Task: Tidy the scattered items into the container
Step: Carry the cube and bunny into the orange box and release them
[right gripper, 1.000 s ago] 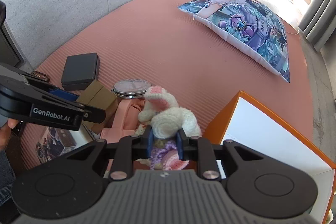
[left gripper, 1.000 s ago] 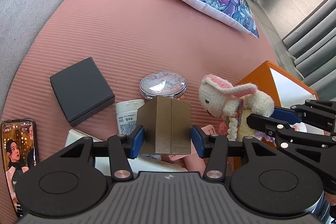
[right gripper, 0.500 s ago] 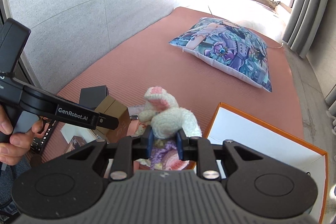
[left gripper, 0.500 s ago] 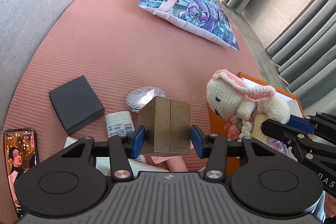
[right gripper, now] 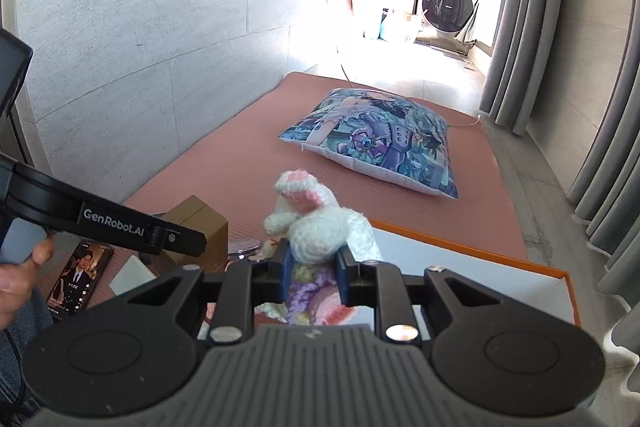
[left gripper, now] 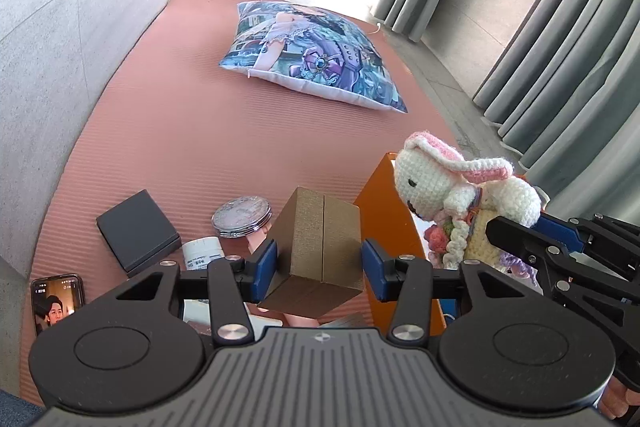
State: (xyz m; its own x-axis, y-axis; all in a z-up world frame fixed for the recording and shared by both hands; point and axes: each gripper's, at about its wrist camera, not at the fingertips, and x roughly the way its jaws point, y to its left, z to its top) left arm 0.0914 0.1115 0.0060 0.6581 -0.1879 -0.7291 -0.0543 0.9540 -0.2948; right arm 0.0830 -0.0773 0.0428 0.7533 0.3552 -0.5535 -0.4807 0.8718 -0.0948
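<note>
My left gripper (left gripper: 320, 263) is shut on a brown-gold cardboard box (left gripper: 320, 227), which hangs tilted above the pink mat beside the orange container's (left gripper: 384, 211) left wall. My right gripper (right gripper: 312, 267) is shut on a white and pink crochet rabbit (right gripper: 320, 227) at its lower body, over the container's near left corner. The left wrist view shows the rabbit (left gripper: 440, 187) upright above the orange wall. The container's (right gripper: 480, 251) inside is white. In the right wrist view the brown box (right gripper: 200, 215) shows behind the left gripper's arm.
On the pink mat (left gripper: 200, 107) lie a black flat box (left gripper: 138, 231), a round silver compact (left gripper: 241, 217), a white tube (left gripper: 202, 251) and a lit phone (left gripper: 58, 303). A printed pillow (left gripper: 312, 55) lies farther back. Grey curtains (left gripper: 540, 47) hang on the right. A hand (right gripper: 16, 279) grips the left tool.
Both grippers have risen off the mat with their loads. The rabbit has moved right, over the orange container's corner. The brown box has lifted and come closer to the container's left wall.
</note>
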